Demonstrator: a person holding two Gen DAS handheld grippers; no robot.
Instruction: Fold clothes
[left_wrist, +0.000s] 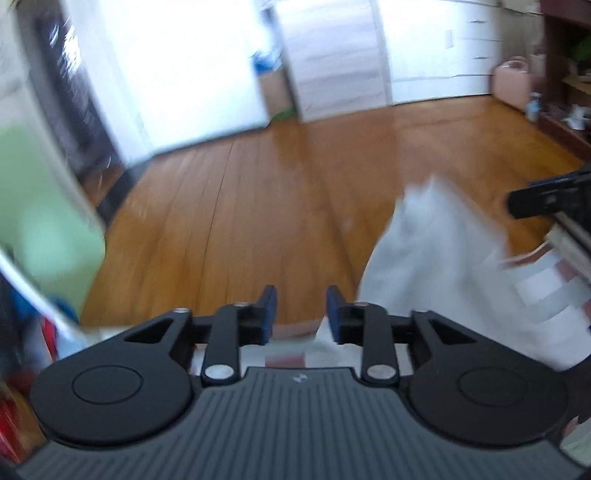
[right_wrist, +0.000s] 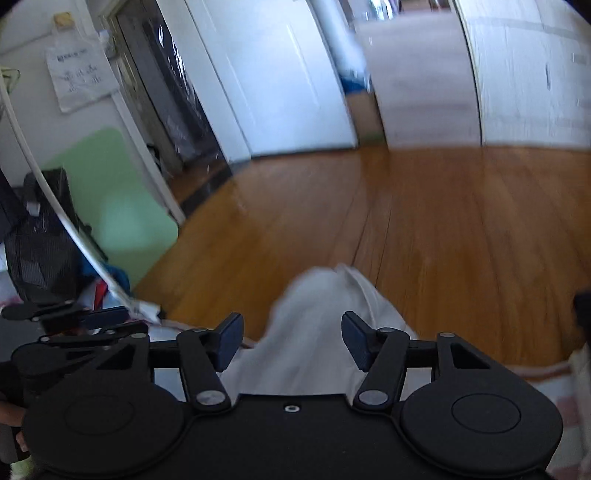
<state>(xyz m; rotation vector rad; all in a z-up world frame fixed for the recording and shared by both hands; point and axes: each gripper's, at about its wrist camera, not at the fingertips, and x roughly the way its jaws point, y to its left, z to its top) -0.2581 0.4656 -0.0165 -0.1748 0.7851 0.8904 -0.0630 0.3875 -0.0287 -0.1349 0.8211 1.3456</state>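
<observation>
A white garment (left_wrist: 436, 258) lies bunched in a heap to the right of my left gripper (left_wrist: 301, 295). That gripper is open, with only floor showing between its blue pads. In the right wrist view the same white garment (right_wrist: 314, 332) humps up between and beneath the fingers of my right gripper (right_wrist: 291, 321). Its jaws stand wide apart and do not pinch the cloth. A dark part of the right gripper (left_wrist: 535, 201) pokes in at the right edge of the left wrist view. The left gripper (right_wrist: 85, 317) shows at the left of the right wrist view. Both views are motion-blurred.
The garment rests on checked bedding (left_wrist: 546, 291) at the edge of a wooden floor (left_wrist: 258, 206). A green mat (right_wrist: 122, 206), a black mesh bag (right_wrist: 40, 243) and a white cable (right_wrist: 55, 199) are at the left. White doors (right_wrist: 280, 74) stand behind, with a dark shelf (left_wrist: 565, 74) and a pink case (left_wrist: 511, 79) at the far right.
</observation>
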